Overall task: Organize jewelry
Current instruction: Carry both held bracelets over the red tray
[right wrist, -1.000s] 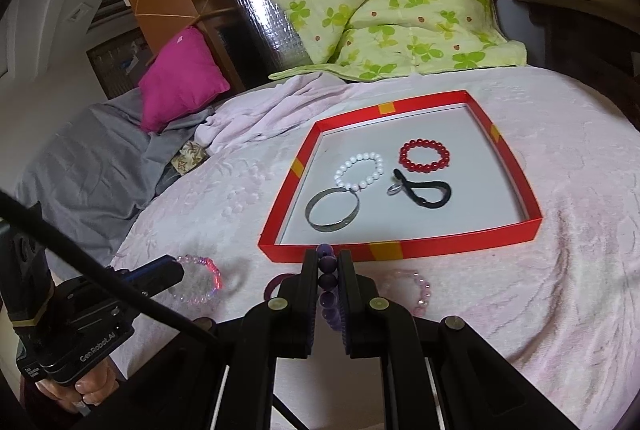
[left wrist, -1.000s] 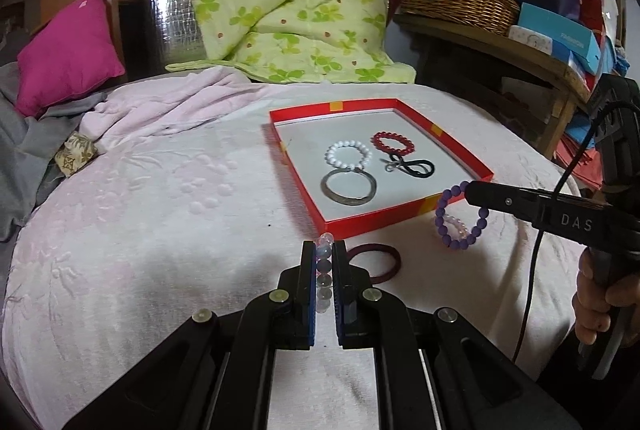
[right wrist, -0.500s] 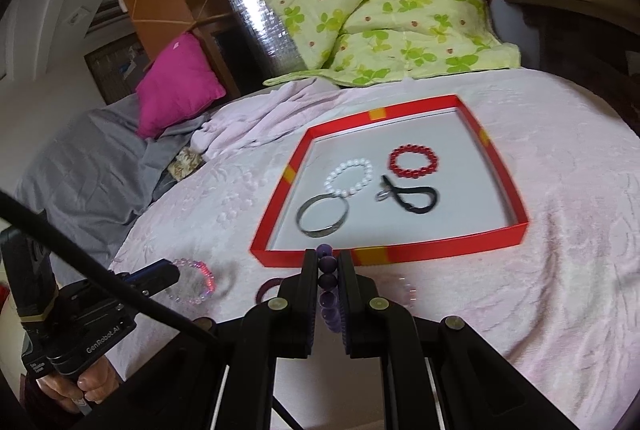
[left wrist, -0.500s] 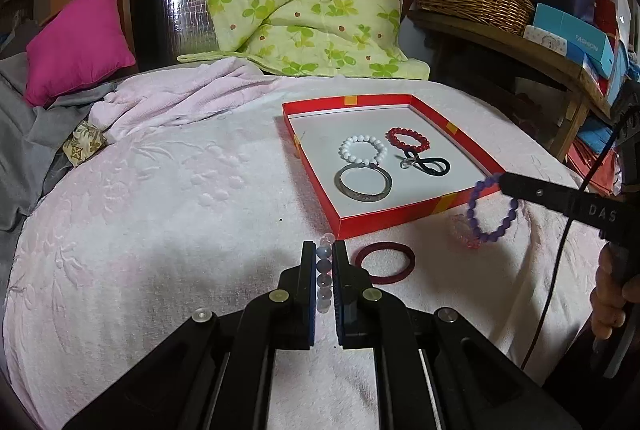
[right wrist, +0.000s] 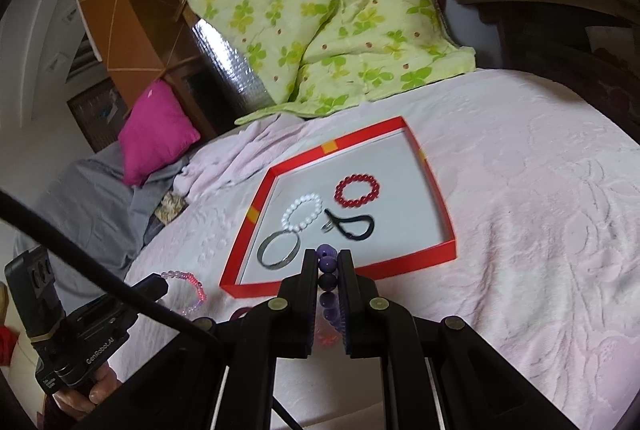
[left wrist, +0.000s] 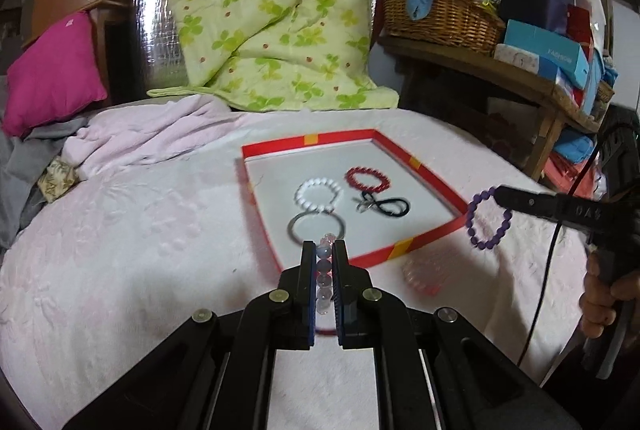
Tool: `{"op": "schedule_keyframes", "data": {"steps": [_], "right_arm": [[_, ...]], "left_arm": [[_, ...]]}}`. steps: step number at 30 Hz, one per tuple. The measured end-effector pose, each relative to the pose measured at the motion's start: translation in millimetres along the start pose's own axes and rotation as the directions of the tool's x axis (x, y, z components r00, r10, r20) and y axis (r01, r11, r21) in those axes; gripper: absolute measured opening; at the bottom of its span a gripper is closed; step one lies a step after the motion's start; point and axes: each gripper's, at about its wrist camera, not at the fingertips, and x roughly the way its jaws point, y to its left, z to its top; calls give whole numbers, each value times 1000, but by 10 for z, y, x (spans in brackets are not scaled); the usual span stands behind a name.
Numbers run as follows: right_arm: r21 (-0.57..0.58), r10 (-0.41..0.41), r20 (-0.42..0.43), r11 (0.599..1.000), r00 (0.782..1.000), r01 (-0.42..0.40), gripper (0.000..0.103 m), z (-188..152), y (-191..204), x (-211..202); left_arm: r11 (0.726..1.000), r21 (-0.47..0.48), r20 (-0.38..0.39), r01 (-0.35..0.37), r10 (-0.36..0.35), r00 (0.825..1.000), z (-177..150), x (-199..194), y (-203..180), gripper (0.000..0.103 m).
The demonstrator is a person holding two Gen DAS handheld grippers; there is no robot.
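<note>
A red-rimmed tray (left wrist: pixel 424 239) (right wrist: pixel 344 277) lies on the pink bedspread. It holds a white bead bracelet (left wrist: pixel 319 194), a red bead bracelet (left wrist: pixel 367 179), a metal bangle (left wrist: pixel 316 228) and a black cord piece (left wrist: pixel 384 206). My left gripper (left wrist: pixel 324 254) is shut on a clear-pink bead bracelet (left wrist: pixel 324 280) above the tray's near edge; that bracelet also shows in the right wrist view (right wrist: pixel 188 290). My right gripper (right wrist: pixel 329 262) is shut on a purple bead bracelet (right wrist: pixel 330 284), which hangs at the tray's right corner in the left wrist view (left wrist: pixel 488 220).
A pale pink bracelet (left wrist: pixel 420 276) lies on the bedspread in front of the tray. A dark red ring (right wrist: pixel 239 313) lies partly hidden under my grippers. A green quilt (left wrist: pixel 264 14) and magenta pillow (left wrist: pixel 52 70) lie behind. A wicker basket (left wrist: pixel 440 14) stands on a shelf at right.
Both grippers have moved forward and up toward the tray with their bracelets. The dark red ring has slipped under the left gripper's fingers.
</note>
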Motion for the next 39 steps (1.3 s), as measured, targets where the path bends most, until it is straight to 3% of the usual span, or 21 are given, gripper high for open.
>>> {"op": "schedule_keyframes", "data": {"steps": [13,30,39], "right_arm": [[82,-26,35,996,999,23,10,137,-278,-50],[103,-50,56,994,997,44,10,370,-366,226],[129,-35,47,991,998,29,10,510,-379,498]], "left_arm": [[995,1,42,97,-97,994,443,265,-267,8],[991,31,29,128,-129,991,464,471,-263,8],[990,74,-17,116,-115,993,435,706,-414,8]]}}
